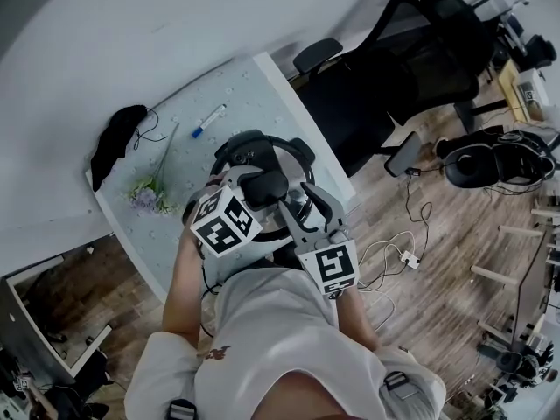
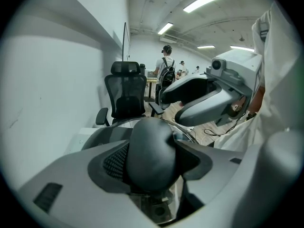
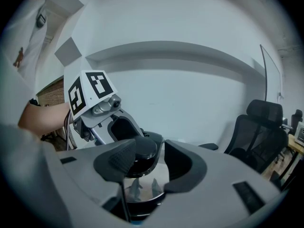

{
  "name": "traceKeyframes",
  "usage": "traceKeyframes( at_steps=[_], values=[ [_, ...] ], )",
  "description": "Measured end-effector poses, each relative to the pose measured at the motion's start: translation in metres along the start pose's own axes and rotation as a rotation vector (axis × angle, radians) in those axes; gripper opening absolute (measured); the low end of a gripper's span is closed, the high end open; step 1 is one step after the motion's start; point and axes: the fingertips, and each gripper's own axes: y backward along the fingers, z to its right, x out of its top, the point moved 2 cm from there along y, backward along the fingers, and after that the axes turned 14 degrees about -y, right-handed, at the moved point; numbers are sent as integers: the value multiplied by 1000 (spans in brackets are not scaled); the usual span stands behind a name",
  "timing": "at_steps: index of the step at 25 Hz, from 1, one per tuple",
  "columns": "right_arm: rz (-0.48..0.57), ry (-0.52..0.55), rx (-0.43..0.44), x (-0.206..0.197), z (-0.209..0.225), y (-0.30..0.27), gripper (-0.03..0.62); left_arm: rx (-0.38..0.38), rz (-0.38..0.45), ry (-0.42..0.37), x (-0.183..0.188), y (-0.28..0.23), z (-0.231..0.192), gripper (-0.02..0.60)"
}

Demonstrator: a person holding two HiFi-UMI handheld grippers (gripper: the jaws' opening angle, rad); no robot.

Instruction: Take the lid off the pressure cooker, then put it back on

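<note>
The black pressure cooker (image 1: 254, 147) stands near the front of a pale table (image 1: 175, 226). Its glass lid (image 3: 142, 184) has a black knob (image 1: 263, 187). My left gripper (image 1: 261, 182) is shut on that knob (image 2: 151, 151), which fills the gap between its jaws. My right gripper (image 1: 308, 201) comes in from the other side and is open; in the right gripper view the knob (image 3: 144, 148) sits just beyond its pads (image 3: 122, 158) with a gap on one side. I cannot tell whether the lid rests on the pot or hangs just above it.
On the table behind the cooker lie a blue marker pen (image 1: 208, 121), a small bunch of flowers (image 1: 150, 192) and a black cloth (image 1: 114, 143). A black office chair (image 1: 385, 86) stands right of the table, with cables (image 1: 394, 252) on the wooden floor. People (image 2: 166, 75) stand far off.
</note>
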Motion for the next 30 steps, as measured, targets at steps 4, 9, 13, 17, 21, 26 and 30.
traceKeyframes(
  at_steps=[4, 9, 13, 17, 21, 26, 30],
  values=[
    [1, 3, 4, -1, -2, 1, 192, 44, -16, 48, 0, 0, 1, 276],
    [2, 5, -2, -4, 1, 0, 192, 91, -25, 94, -2, -1, -1, 276],
    [3, -3, -19, -6, 6, 3, 192, 130, -29, 134, -3, -1, -1, 276],
    [6, -8, -30, -7, 10, 6, 192, 164, -32, 169, -4, -1, -1, 276],
    [9, -10, -36, -8, 11, 10, 192, 192, -35, 198, -4, -1, -1, 276],
    [13, -13, -38, -9, 10, 15, 192, 214, -40, 218, -3, 0, -1, 278],
    [16, -19, -41, -9, 9, 17, 192, 225, -48, 238, -3, 0, -2, 278]
  ],
)
